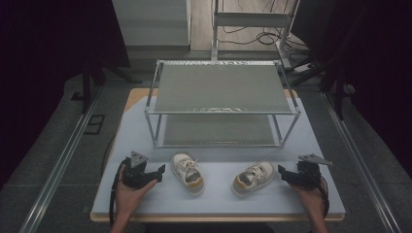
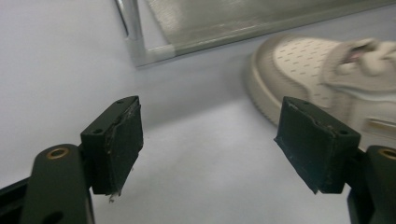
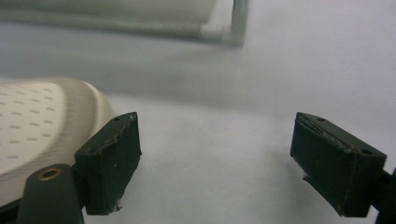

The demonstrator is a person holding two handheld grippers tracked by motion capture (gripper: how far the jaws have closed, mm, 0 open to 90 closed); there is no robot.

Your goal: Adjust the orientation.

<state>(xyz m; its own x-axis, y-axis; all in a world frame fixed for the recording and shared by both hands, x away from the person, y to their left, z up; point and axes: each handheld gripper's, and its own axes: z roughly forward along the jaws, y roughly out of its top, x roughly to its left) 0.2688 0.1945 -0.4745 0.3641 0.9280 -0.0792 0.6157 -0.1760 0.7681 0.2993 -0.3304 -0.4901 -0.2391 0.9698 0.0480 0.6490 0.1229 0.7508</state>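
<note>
While fingers gape, shoes (image 1: 188,172) flanked — rack (image 1: 221,90) behind.

Front strip: bare mat (image 1: 218,194) lies open between the left shoe (image 1: 188,172) and the right shoe (image 1: 252,177).
Behind shoes: the two-tier metal rack (image 1: 221,104) blocks the way back.
Outer edges: free mat beside the left gripper (image 1: 160,171) and the right gripper (image 1: 282,171).

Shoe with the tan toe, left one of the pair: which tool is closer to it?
Left. The left tool sits open just beside the tan-toed shoe, not touching. The right tool is open across the table, past the other shoe.
</note>
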